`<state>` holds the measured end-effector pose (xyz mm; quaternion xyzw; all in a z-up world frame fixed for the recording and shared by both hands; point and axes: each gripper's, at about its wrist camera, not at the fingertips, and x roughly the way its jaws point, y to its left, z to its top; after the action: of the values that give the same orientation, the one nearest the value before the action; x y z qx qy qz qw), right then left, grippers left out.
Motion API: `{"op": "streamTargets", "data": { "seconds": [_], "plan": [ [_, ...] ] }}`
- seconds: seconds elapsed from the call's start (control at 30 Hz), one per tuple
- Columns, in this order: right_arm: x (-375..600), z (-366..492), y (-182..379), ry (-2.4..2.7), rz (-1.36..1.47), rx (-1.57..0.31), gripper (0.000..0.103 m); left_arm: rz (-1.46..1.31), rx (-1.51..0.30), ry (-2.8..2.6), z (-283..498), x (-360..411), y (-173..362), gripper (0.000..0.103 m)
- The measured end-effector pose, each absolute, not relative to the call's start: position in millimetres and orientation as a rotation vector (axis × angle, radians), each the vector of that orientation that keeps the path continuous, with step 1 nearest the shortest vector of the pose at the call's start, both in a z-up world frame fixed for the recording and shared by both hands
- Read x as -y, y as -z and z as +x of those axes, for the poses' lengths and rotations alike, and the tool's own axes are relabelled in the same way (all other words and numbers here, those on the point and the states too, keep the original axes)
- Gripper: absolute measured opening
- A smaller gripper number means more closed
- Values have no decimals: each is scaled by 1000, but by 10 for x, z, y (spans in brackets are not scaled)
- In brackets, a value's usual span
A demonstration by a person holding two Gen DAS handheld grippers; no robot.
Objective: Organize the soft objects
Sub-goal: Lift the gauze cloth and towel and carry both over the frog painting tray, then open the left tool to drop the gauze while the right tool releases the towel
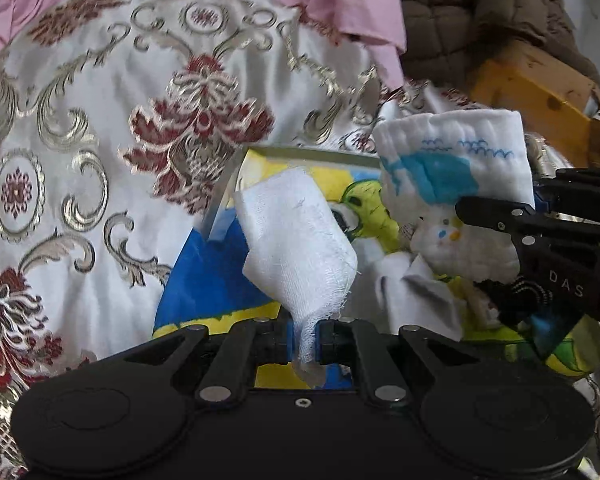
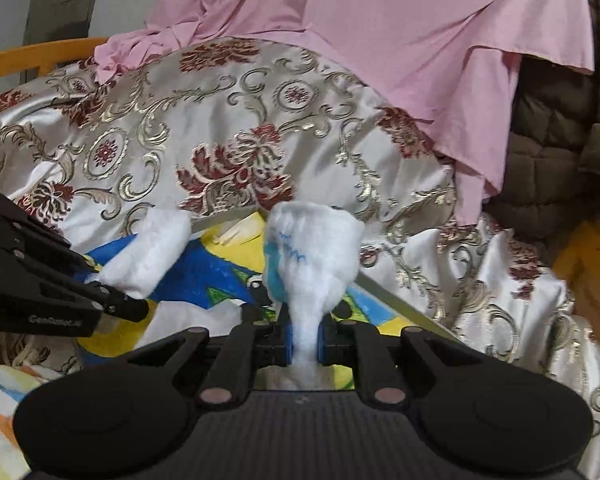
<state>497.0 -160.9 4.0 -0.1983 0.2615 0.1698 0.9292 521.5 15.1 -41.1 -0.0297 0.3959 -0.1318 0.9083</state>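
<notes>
A white gauze cloth with blue printed waves is held by both grippers. My left gripper [image 1: 304,340] is shut on one plain white end of the cloth [image 1: 296,240]. My right gripper [image 2: 305,340] is shut on the other end, the printed part [image 2: 312,256]. In the left wrist view the right gripper [image 1: 540,232] comes in from the right, with the printed end [image 1: 452,160] bunched above it. In the right wrist view the left gripper [image 2: 60,288] comes in from the left with the white end [image 2: 148,256]. The cloth hangs above a blue, yellow and green printed fabric [image 1: 212,276].
A white satin cover with red and gold flowers [image 1: 100,140] lies behind and around. A pink sheet [image 2: 380,40] and a brown quilted coat [image 2: 560,140] are draped at the back. Yellow wooden furniture [image 1: 532,96] stands at right. A striped cloth [image 2: 4,392] lies at lower left.
</notes>
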Motion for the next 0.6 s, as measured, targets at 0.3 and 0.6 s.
{"op": "streamTargets", "data": {
  "seconds": [0.3,0.6],
  "plan": [
    [1464,4919,61,-426,-390,-588,14,-84,-853,281,5236,-172,481,15],
    [1496,4782,11,-451,-359,-616,29,-105,-844,264,5132,-215,436,36]
  ]
}}
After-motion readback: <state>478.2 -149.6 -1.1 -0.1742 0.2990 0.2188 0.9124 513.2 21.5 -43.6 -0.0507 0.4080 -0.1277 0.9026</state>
